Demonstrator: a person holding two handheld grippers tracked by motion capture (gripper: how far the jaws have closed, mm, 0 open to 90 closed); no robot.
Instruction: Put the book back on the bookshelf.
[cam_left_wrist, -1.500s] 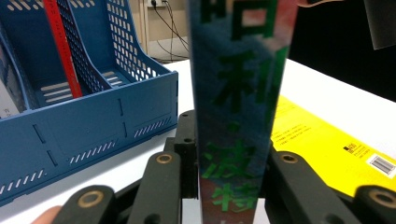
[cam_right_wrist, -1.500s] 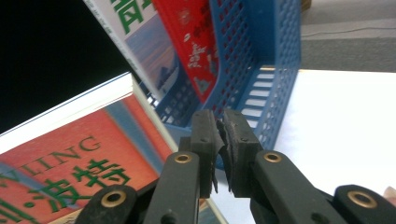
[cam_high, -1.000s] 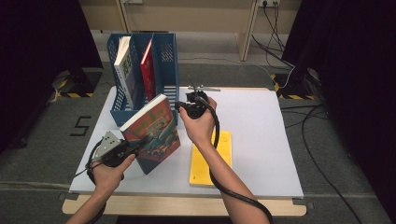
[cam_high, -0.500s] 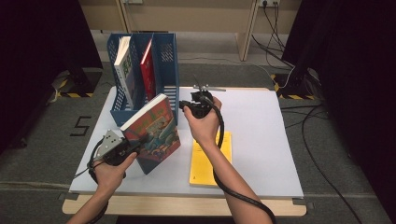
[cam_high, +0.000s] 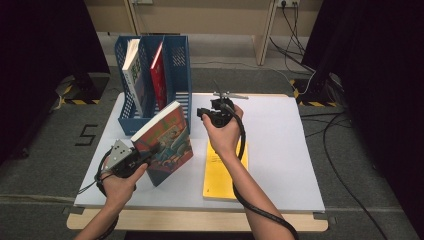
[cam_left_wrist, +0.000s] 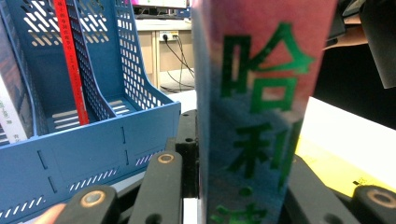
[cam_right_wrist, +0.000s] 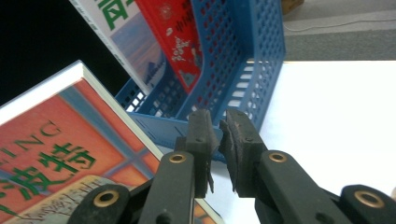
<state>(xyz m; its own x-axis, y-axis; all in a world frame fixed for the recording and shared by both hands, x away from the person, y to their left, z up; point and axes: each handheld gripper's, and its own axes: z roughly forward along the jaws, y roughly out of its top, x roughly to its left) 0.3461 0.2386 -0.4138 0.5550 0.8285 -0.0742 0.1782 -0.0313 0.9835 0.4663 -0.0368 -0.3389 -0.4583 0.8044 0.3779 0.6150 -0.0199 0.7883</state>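
Item: paperback book (cam_high: 165, 143), orange and blue cover, stood upright on the white desk (cam_high: 280, 145) just in front of the blue file rack (cam_high: 177, 75).

Change since the earlier frames: book in the same place and at the same lean. The right gripper (cam_high: 204, 113) has drawn a little away from the book's top corner, and its jaws have just been opening. The left gripper's jaws have just been closing slightly on the spine.

Position relative to jaws: the left gripper (cam_high: 142, 159) clamps the book at its lower spine edge; in the left gripper view the spine (cam_left_wrist: 254, 112) stands between the two jaws, touching both. In the right gripper view the right gripper (cam_right_wrist: 218, 142) holds nothing; its jaws stand a narrow gap apart, the book's cover (cam_right_wrist: 60, 154) low and to one side, clear of them.

Writing: green Chinese characters down the spine, the top two reading 哈 and 利; further green characters and the letters "ING" on the cover.

Surroundings: rack holds a white-covered book (cam_high: 132, 75) and a red book (cam_high: 158, 72), both leaning. A yellow booklet (cam_high: 222, 172) lies flat on the desk beneath the right forearm. A "5" (cam_high: 86, 135) is marked on the floor left of the desk.
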